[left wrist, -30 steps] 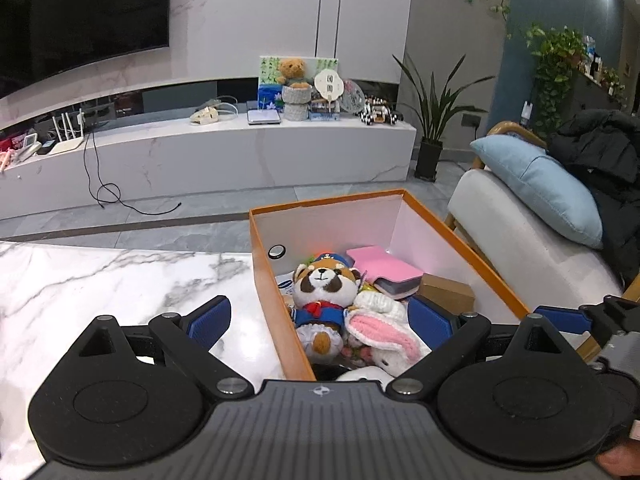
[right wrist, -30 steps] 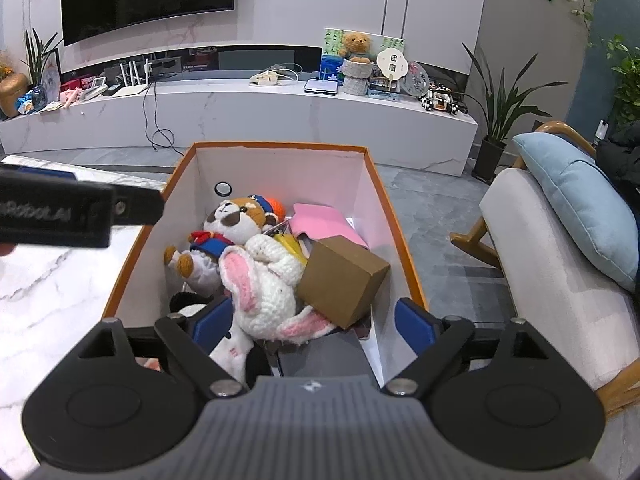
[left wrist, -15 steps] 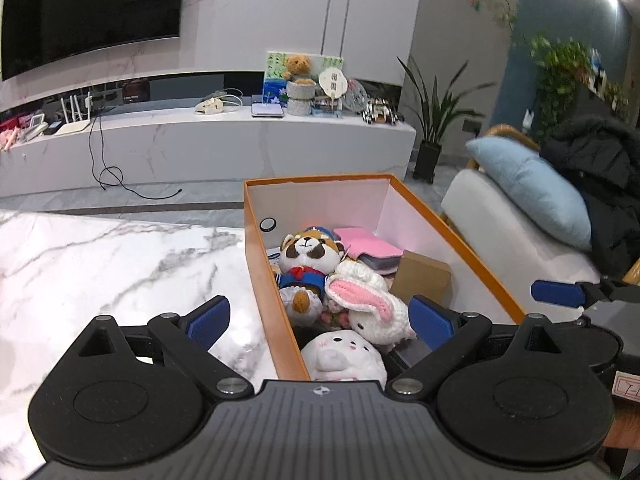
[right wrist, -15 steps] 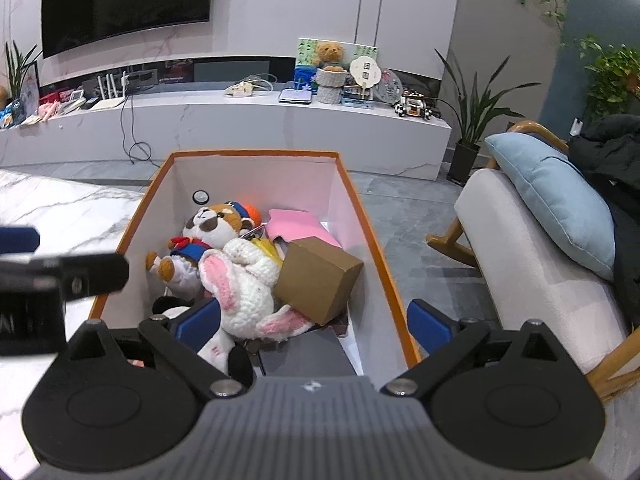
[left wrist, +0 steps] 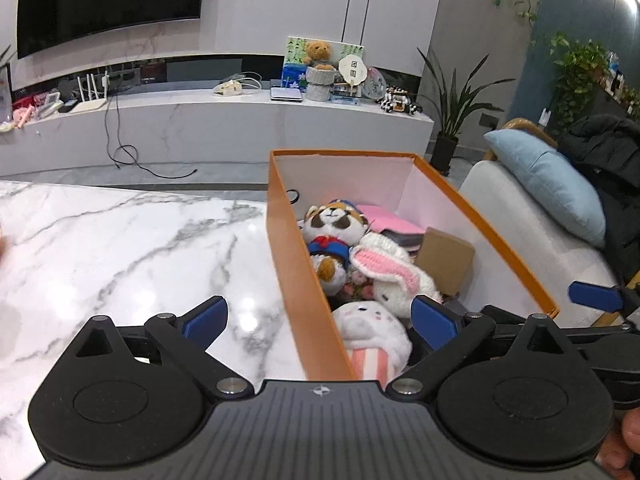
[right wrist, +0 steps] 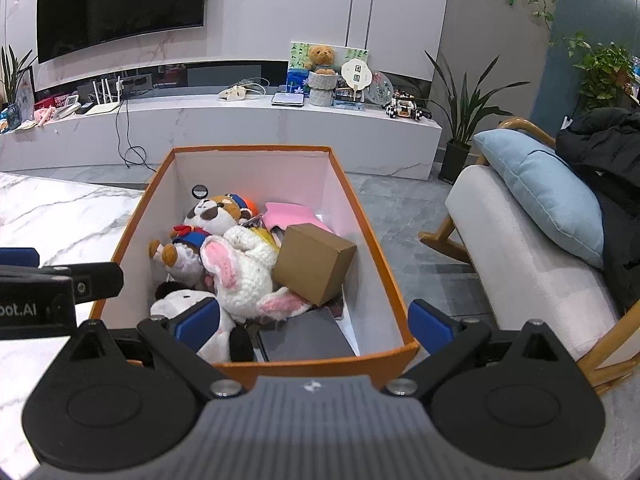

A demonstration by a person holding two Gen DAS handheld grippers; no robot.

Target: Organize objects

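Note:
An orange box [left wrist: 304, 280] [right wrist: 304, 366] with white inner walls stands at the right edge of the marble table [left wrist: 120, 240]. It holds a red panda plush [left wrist: 334, 220] [right wrist: 212, 212], a white and pink crochet bunny [left wrist: 392, 268] [right wrist: 244, 268], a brown cardboard box [left wrist: 446, 260] [right wrist: 316, 262], a white plush [left wrist: 368, 328] and a dark flat case [right wrist: 304, 338]. My left gripper [left wrist: 318, 316] is open above the box's left wall. My right gripper [right wrist: 316, 320] is open wide at the box's near end, holding nothing.
A white armchair with a blue cushion [right wrist: 540, 188] and a dark coat stands right of the box, across a strip of grey floor. A long white TV console [right wrist: 240, 120] runs along the far wall. A fingertip [left wrist: 632, 432] shows at the lower right.
Both grippers have drawn back from the box, so more of it shows, including its near wall and the white plush. The right gripper's jaws have spread wider.

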